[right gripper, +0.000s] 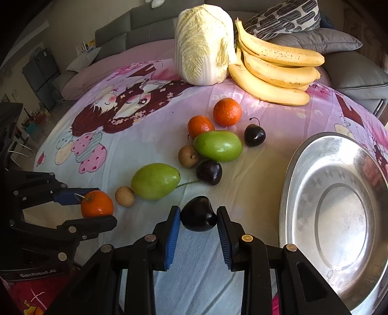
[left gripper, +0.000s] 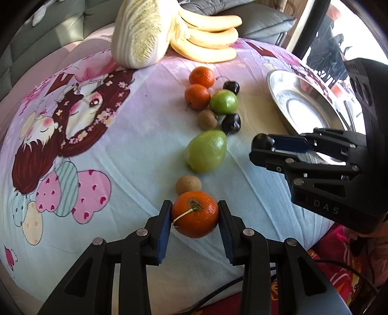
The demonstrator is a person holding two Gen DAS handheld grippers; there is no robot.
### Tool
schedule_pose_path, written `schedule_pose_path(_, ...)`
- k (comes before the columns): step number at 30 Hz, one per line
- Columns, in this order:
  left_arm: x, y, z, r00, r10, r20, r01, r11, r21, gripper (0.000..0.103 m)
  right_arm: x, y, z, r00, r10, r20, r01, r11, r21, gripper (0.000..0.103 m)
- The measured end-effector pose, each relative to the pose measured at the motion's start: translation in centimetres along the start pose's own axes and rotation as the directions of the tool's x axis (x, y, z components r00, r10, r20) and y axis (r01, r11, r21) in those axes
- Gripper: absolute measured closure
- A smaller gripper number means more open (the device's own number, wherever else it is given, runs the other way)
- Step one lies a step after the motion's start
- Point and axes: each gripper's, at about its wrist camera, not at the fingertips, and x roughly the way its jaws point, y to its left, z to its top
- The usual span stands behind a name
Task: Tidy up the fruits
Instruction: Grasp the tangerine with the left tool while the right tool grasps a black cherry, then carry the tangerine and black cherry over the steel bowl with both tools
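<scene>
While a cartoon-printed cloth in pink and pale blue covers the tabletop, a grey sofa with cushions runs behind it, and the right wrist view alone shows a dark cabinet far off to the left in the room.

Beginning at the left, the left tool has its blue pads pressed on either side of an orange mandarin, stem end up, which sits at the near end of the fruit line. Just ahead of that tool lie a small brown longan and a green mango; further ahead come a second brown fruit, a rounder green fruit, two more mandarins and dark cherries. Well beyond them stand a napa cabbage and a bunch of bananas, touching each other.

To the right, the right tool grips a dark cherry between its pads, just above the cloth. In the left wrist view this tool appears side-on, and the cherry shows only as a dark lump at its tip. A metal plate lies just right of the right tool; the right wrist view shows nearly its whole basin, whereas the left wrist view catches only part of it behind the tool.
</scene>
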Motion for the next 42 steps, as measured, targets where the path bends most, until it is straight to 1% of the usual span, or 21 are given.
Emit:
schedule_pose_path(3, -1.1, 0.1, 0.8, 1.000, 0.019, 0.017, -0.018, 0.999, -0.044, 0.064, -1.3, -0.6, 0.8, 0.999, -0.014, 0.034, 0.013, 1.000, 0.022, 0.070)
schedule_pose_path(7, -1.9, 0.4, 3.2, 0.998, 0.034, 0.048, -0.029, 0.994, -0.102, 0.064, -2.6, -1.8, 2.3, 0.996, -0.053, 0.076, 0.048, 0.997, 0.064, 0.070)
schedule_pose_path(10, -2.4, 0.5, 5.0, 0.997, 0.044, 0.063, -0.033, 0.987, -0.157, 0.064, -2.8, -2.8, 3.2, 0.995, -0.076, 0.066, 0.069, 0.992, 0.102, 0.070)
schedule_pose_path(14, -2.2, 0.2, 7.0, 0.994, 0.089, 0.057, -0.076, 0.976, -0.204, 0.064, -3.0, -4.6, 3.5, 0.994, -0.100, 0.051, 0.091, 0.983, 0.162, 0.070)
schedule_pose_path(17, -1.4, 0.0, 8.3, 0.996, 0.083, 0.043, -0.071, 0.969, -0.237, 0.064, -3.3, -5.7, 3.3, 0.992, -0.112, 0.050, 0.100, 0.977, 0.187, 0.070)
schedule_pose_path(20, -0.7, -0.9, 9.2, 0.995, 0.092, 0.030, -0.081, 0.964, -0.255, 0.064, -3.5, -6.7, 2.9, 0.991, -0.119, 0.055, 0.105, 0.972, 0.210, 0.070)
schedule_pose_path(24, -0.3, -2.5, 10.5, 0.996, 0.084, 0.033, -0.072, 0.960, -0.272, 0.064, -4.1, -8.4, 2.4, 0.986, -0.160, 0.056, 0.142, 0.960, 0.241, 0.070)
schedule_pose_path(28, 0.1, -4.7, 11.7, 0.996, 0.074, 0.042, -0.061, 0.962, -0.265, 0.064, -4.6, -10.8, 1.8, 0.976, -0.213, 0.042, 0.191, 0.935, 0.298, 0.070)
schedule_pose_path(32, 0.7, -7.3, 12.7, 0.997, 0.060, 0.041, -0.049, 0.971, -0.236, 0.064, -5.4, -13.1, 1.1, 0.974, -0.221, 0.038, 0.194, 0.915, 0.355, 0.070)
schedule_pose_path(37, 1.6, -10.7, 13.9, 0.999, 0.034, 0.036, -0.027, 0.982, -0.189, 0.064, -5.8, -15.1, 0.1, 0.968, -0.250, 0.024, 0.220, 0.891, 0.397, 0.070)
schedule_pose_path(39, 1.8, -12.0, 14.3, 0.999, 0.023, 0.035, -0.017, 0.986, -0.165, 0.064, -6.1, -15.9, -0.5, 0.962, -0.272, 0.014, 0.242, 0.877, 0.414, 0.070)
schedule_pose_path(42, 2.2, -13.7, 14.9, 0.999, 0.015, 0.033, -0.010, 0.991, -0.131, 0.064, -6.3, -17.1, -1.2, 0.948, -0.318, -0.014, 0.292, 0.852, 0.434, 0.070)
